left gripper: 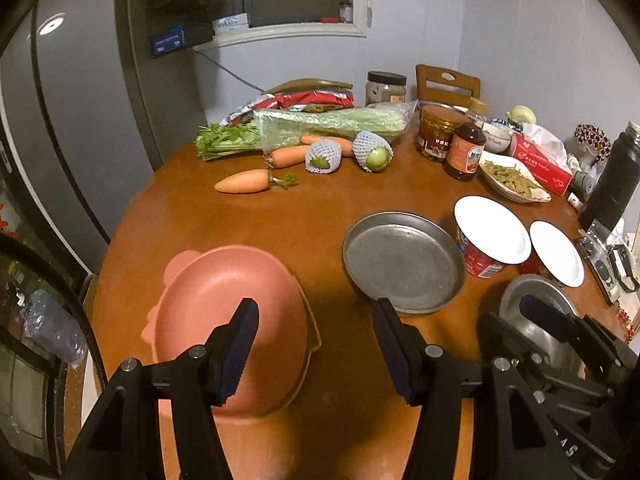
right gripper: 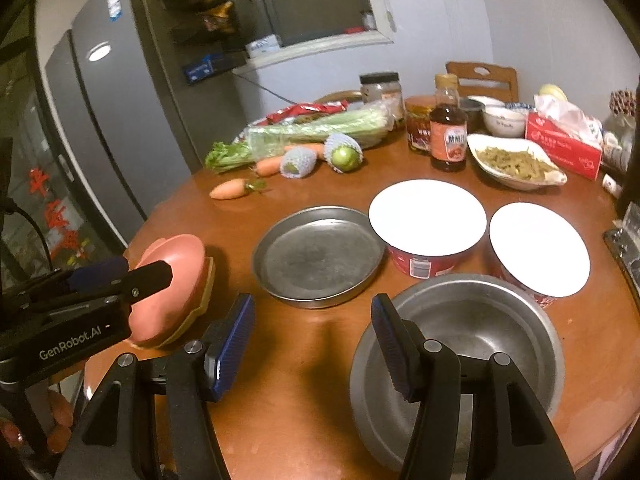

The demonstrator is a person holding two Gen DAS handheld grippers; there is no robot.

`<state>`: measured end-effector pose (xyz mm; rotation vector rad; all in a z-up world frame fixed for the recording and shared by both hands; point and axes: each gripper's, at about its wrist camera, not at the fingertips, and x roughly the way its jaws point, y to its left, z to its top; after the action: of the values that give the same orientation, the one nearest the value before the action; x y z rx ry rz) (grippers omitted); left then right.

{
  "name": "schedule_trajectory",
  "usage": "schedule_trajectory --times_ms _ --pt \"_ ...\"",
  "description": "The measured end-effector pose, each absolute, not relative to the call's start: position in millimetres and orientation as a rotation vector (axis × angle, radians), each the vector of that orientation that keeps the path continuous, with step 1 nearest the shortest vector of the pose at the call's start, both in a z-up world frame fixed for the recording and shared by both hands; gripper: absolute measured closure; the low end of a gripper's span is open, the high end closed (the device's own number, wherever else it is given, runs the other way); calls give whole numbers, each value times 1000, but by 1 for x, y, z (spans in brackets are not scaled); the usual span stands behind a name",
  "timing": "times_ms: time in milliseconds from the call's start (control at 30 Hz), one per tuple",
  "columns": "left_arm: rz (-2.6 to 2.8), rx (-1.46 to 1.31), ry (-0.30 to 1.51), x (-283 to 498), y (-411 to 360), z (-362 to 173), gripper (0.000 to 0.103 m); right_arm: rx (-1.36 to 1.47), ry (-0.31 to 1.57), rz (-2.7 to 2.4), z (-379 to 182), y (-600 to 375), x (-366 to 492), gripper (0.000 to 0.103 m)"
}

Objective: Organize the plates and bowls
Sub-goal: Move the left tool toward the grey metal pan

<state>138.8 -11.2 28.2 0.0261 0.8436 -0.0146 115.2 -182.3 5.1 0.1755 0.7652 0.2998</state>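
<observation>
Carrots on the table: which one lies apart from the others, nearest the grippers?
The lone carrot with its green top, lying bare on the wood. The other carrots sit farther back, beside the net-wrapped fruit and celery.

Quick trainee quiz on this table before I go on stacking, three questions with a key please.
1. True or false: the left tongs are shut on the pink bowl.
2. What lies between the pink bowl and the red paper bowls?
3. The right tongs' right finger is over: A carrot, B steel bowl, C tissue box.

Key: 1 false, open. 2 metal plate. 3 B.
</observation>
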Motion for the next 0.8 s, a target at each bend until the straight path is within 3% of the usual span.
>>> schedule_trajectory --times_ms 400,800 --pt "-93 55 948 216 -21 22 44 172 894 214 -7 -164 171 41" --pt "-132 58 1091 268 -30 -19 44 170 1051 164 -31 -164 213 41"
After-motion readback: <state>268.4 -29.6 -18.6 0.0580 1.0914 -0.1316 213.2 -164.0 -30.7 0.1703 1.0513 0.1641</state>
